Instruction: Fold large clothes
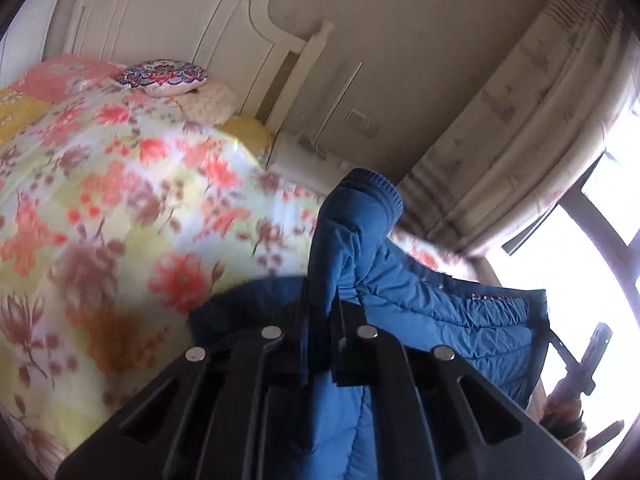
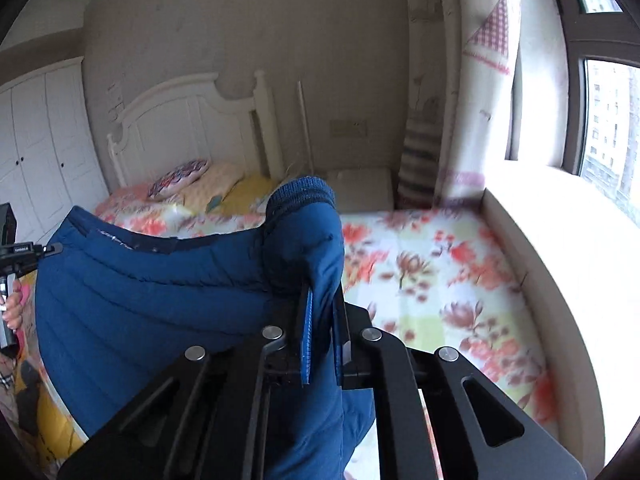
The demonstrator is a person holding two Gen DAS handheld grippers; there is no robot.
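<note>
A blue quilted jacket hangs lifted above the floral bedspread. My left gripper is shut on one sleeve, whose ribbed cuff sticks up past the fingertips. In the right wrist view my right gripper is shut on the other sleeve, its ribbed cuff bulging above the jaws. The jacket body stretches leftward between the two grippers. The left gripper and the hand holding it show at the left edge there. The right gripper shows dimly against the window glare.
A white headboard and several pillows stand at the bed's far end. A curtain and a bright window with a wide sill run along the right. White wardrobe doors are on the left.
</note>
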